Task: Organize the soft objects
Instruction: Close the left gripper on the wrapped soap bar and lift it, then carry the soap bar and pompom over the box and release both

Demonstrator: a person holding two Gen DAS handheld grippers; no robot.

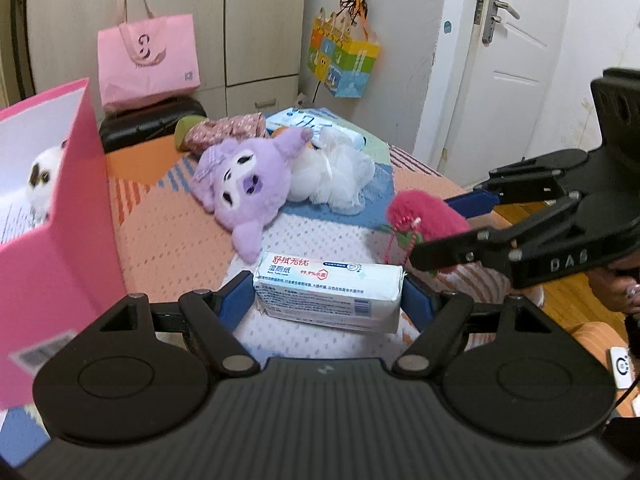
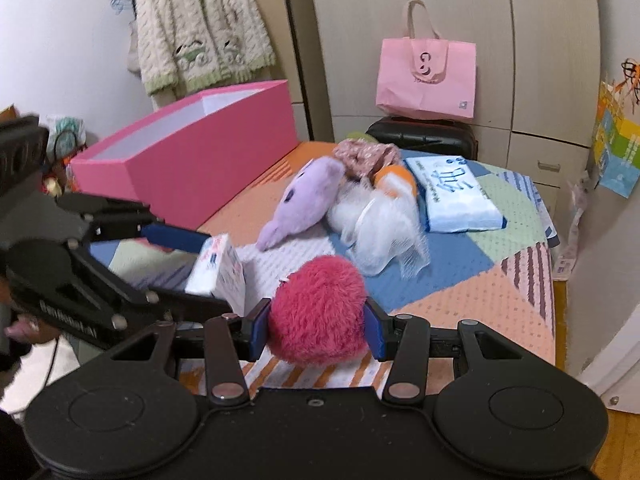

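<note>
1. Left wrist view: the left gripper point(image 1: 328, 294) tilts down toward the bed point(image 1: 168, 232). Its jaws stand wide and are closed on a white pack of wet wipes point(image 1: 327, 294), one blue pad at each end of the pack.
2. In the same view the right gripper point(image 1: 444, 226) reaches in from the right, with a pink fuzzy toy point(image 1: 426, 216) between its fingers. Part of a hand point(image 1: 624, 288) shows at the right edge behind it.
3. Only this view looks into the pink box point(image 1: 60, 216) at the left, where a white plush animal point(image 1: 42, 178) sits. Beyond the pack lie a purple plush point(image 1: 248, 184) and a white mesh puff point(image 1: 340, 174).
4. Right wrist view: the right gripper point(image 2: 318, 328) also tilts downward. Its jaws are fairly narrow and squeeze the pink fuzzy toy point(image 2: 318, 316) from both sides.
5. Here the left gripper point(image 2: 192, 272) comes in from the left holding the pack of wet wipes point(image 2: 222, 272), just beside the toy.
6. Only this view shows a blue tissue pack point(image 2: 456, 196) on the bed's far side and a knitted cardigan point(image 2: 200, 28) hanging on the wall.
</note>
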